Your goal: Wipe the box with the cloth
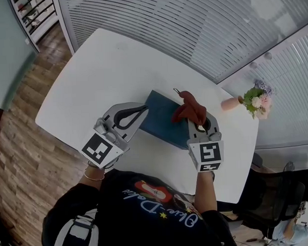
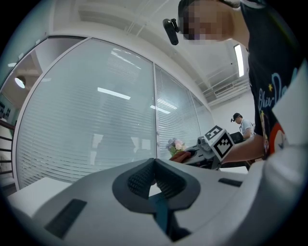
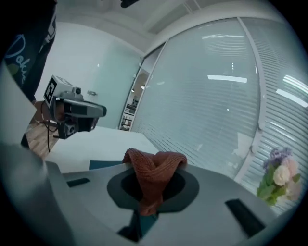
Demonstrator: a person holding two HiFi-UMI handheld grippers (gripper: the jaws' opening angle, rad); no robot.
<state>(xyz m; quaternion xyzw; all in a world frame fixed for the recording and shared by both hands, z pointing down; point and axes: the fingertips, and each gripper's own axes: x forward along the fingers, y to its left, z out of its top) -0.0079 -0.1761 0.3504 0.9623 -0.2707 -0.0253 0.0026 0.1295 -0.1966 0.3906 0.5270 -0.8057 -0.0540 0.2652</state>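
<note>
Nearest is the person's dark shirt [image 1: 142, 216], with both forearms reaching out over the white worktop [image 1: 102, 71]. On the left, the left gripper [image 1: 143, 110] lies low with its jaws drawn together on nothing. Its tip is at the left edge of the box [image 1: 161, 119], and I cannot tell whether it presses there to steady the box or only hovers. The left gripper view shows a strip of the box's teal through the gap behind the closed tips.

On the right, the right gripper [image 1: 198, 124] is clenched on the rust-red cloth [image 1: 190, 110]. The cloth bunches up over the jaw tips and hangs in a fold between them. In the head view the bunch sits over the right part of the box's top.

The box itself is flat and dark teal, and lies near the middle of the worktop. Farther right, a small bunch of flowers [image 1: 255, 99] rests near the worktop's far corner, well apart from the box.

As a judgement, the wiping is at most under way: cloth and lid have met at one end. No mark or sheen shows which parts are done, so most of the top and the sides probably remain.
</note>
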